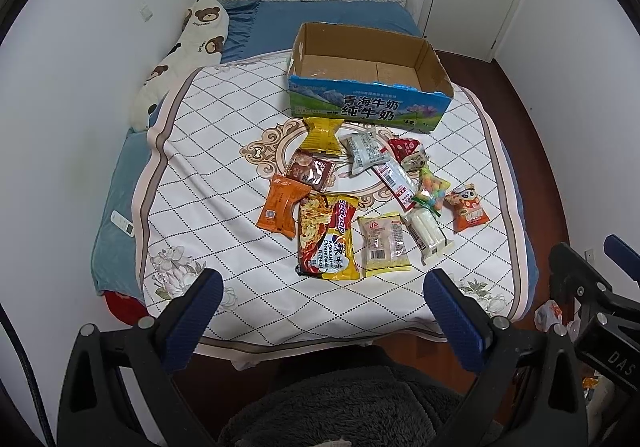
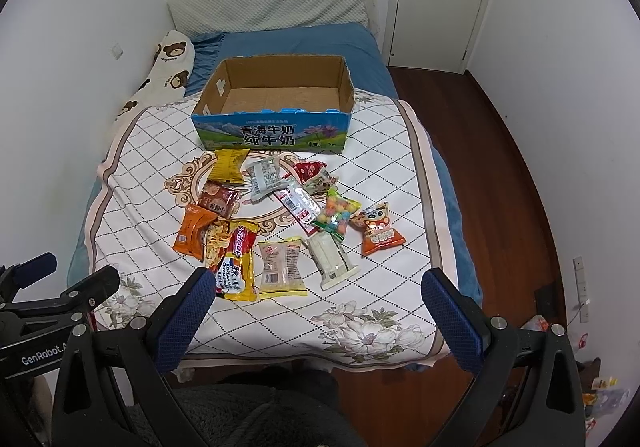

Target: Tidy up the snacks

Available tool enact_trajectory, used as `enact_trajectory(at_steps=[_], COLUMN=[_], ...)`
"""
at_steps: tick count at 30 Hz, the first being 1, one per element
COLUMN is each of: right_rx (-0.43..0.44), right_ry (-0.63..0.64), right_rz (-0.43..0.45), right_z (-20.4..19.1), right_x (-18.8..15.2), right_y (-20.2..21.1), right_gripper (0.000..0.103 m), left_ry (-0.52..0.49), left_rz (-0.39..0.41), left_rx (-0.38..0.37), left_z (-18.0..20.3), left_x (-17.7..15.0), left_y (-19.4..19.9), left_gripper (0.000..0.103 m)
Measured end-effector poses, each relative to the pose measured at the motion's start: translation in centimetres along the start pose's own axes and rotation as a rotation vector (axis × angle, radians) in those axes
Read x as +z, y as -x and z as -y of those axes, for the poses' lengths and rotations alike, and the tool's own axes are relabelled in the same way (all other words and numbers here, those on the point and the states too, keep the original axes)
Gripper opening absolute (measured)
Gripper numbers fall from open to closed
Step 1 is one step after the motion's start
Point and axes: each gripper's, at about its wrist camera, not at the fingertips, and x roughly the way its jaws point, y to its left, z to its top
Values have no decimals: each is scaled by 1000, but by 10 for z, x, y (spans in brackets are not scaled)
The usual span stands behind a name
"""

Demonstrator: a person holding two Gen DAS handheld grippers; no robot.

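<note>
Left claw (image 1: 322, 301), right claw (image 2: 318, 301) — wide, empty

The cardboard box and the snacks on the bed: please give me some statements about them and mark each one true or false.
1. The cardboard box holds no snacks. True.
2. The left gripper is shut on a packet. False: it is open and holds nothing.
3. The noodle packet overlaps the orange packet. True.
4. The panda packet lies at the left end of the pile. False: it lies at the right end.
5. The right gripper is open, near the foot of the bed. True.
</note>
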Motion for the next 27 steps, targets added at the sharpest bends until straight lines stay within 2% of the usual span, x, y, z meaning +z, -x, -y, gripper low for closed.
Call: enact_trajectory(at_steps=[27], right_rx=[10], right_ry=[5], right_rz=[5], right_z=[-5], right_x=[-6], right_y=[2], right_gripper=[103], left_ry=[3], left_rz=[7], left_rx=[-6], left_z=[-4], left_x=[-1], left_y=[3], left_gripper=[103])
